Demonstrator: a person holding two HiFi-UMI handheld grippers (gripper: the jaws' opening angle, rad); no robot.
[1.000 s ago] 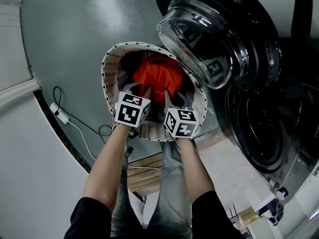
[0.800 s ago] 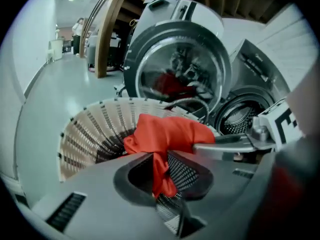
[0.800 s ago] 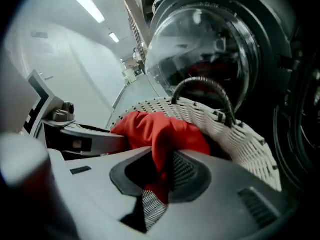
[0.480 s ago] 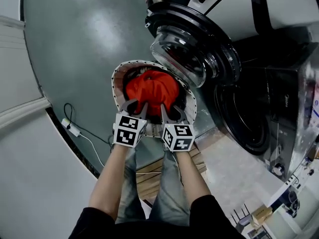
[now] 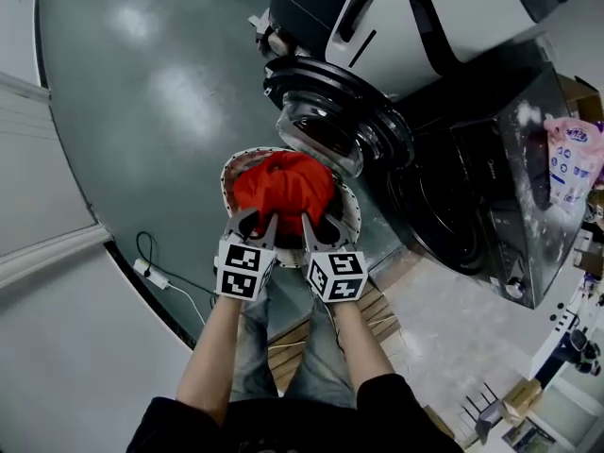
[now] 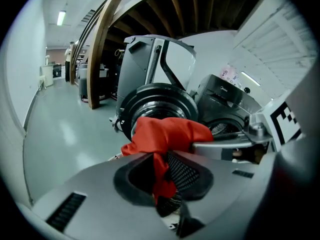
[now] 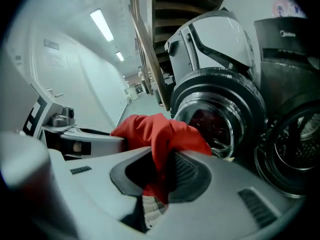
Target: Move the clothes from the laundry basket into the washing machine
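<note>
Grey floor (image 5: 142, 111) below. Left gripper (image 5: 257, 226) and right gripper (image 5: 321, 226) each pinch the red garment (image 5: 283, 185), jaws nearly closed, over the basket (image 5: 226, 173). The drum (image 5: 458, 220) lies rightward, beyond the door (image 5: 326, 130), nearer the right gripper.

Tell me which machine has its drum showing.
The black machine on the head view's right: its round drum opening is exposed. The white machine beside it shows no drum.

Dim, ceiling-lit, floor glare, fisheye edges
</note>
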